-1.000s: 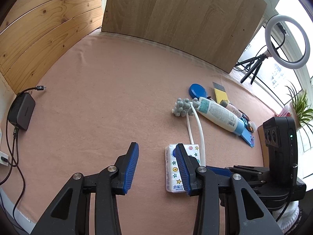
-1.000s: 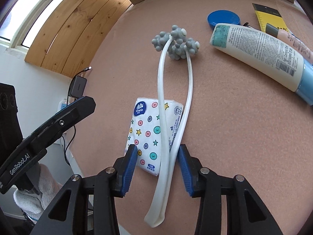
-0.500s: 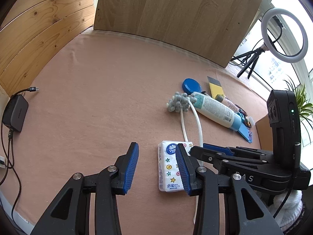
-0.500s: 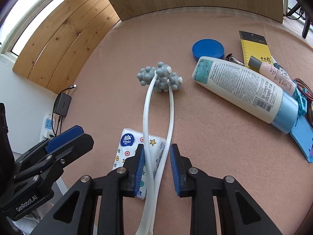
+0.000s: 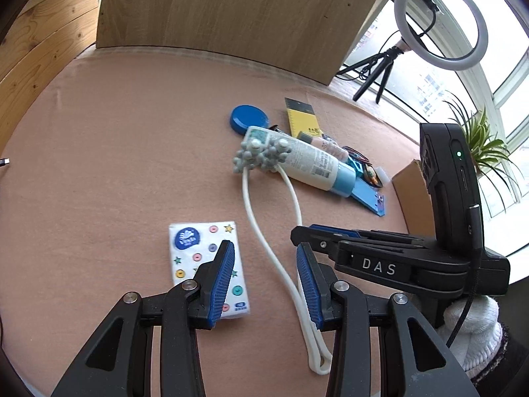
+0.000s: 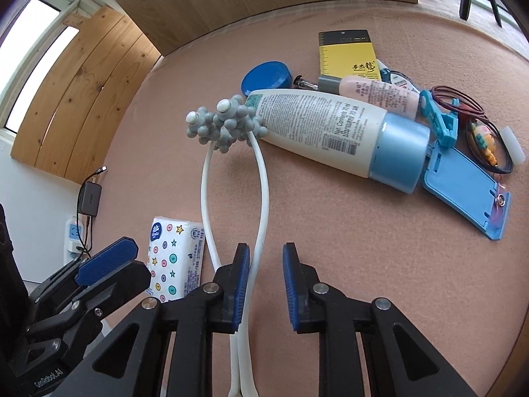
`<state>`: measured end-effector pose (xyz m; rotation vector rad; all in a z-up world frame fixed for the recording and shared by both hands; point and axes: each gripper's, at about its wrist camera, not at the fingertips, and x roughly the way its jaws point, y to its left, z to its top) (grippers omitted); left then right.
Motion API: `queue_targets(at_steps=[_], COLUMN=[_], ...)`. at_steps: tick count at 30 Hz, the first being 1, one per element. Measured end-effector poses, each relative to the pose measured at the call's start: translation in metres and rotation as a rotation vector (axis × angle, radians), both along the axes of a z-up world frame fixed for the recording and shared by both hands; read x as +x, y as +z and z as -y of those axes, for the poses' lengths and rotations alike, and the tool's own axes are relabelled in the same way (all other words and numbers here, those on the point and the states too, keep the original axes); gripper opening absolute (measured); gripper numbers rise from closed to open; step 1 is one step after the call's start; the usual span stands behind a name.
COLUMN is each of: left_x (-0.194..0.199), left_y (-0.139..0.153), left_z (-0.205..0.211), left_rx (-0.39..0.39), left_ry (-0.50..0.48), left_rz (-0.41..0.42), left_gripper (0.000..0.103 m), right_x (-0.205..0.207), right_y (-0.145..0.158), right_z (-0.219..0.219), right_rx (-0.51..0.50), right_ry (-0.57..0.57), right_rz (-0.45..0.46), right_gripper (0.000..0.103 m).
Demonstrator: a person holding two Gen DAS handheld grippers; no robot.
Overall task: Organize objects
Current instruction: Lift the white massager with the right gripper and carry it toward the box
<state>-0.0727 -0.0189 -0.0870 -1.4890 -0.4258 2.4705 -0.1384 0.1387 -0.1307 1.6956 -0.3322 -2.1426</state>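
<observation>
From the left wrist view, the left hand-held gripper [image 5: 264,284] hangs with its blue pads spread apart, nothing between them. Under its left pad lies a tissue pack [image 5: 201,251] printed with coloured dots and stars, flat on the pink table [image 5: 115,165] near the near edge. Just beside the pack runs a white two-pronged massager [image 5: 264,231], its grey knobbed heads [image 5: 261,157] resting against the flat end of a white lotion tube [image 5: 304,162] toward the middle of the table. Behind the tube sit a blue round lid [image 5: 249,118] and a yellow card [image 5: 302,119]; a blue plastic holder [image 5: 368,197] lies at the tube's cap end. The right hand-held gripper [image 5: 317,235] reaches in from the right, over the massager's handle. A ring light [image 5: 439,20] on a tripod stands past the far right corner.

From the right wrist view, the right hand-held gripper [image 6: 264,286] is spread open; the massager [image 6: 261,198] passes just inside its left pad, touching or nearly so, and is not clamped. The tissue pack [image 6: 173,258] lies left of the prongs. The lotion tube [image 6: 324,129] lies diagonally, light-blue cap toward the right edge, with a small pink tube [image 6: 377,94] behind it and the blue holder [image 6: 463,188] beside the cap. The left hand-held gripper [image 6: 109,261] shows at the lower left.
</observation>
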Motion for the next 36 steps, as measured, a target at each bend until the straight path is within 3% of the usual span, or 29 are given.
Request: queue_targets(at_steps=[12,21,36], left_x=[-0.005,-0.011,-0.009], left_y=[-0.033,-0.038,-0.048], left_z=[-0.02,-0.025,-0.04], left_rx=[0.026,-0.019,0.024], left_ry=[-0.038,-0.051,-0.083], left_rz=[0.084,0.064,0.078], left_gripper=[0.042,0.042,0.042], right_x=[-0.001,-0.003,-0.004], right_y=[-0.001,-0.01,-0.012], right_z=[-0.018,-0.013,0.001], right_rx=[-0.017,-0.044,-0.048], right_ry=[-0.029,-0.016,0.018], right_rz=[0.017,0.052,0.075], right_gripper=[0.019,0.019,0.019])
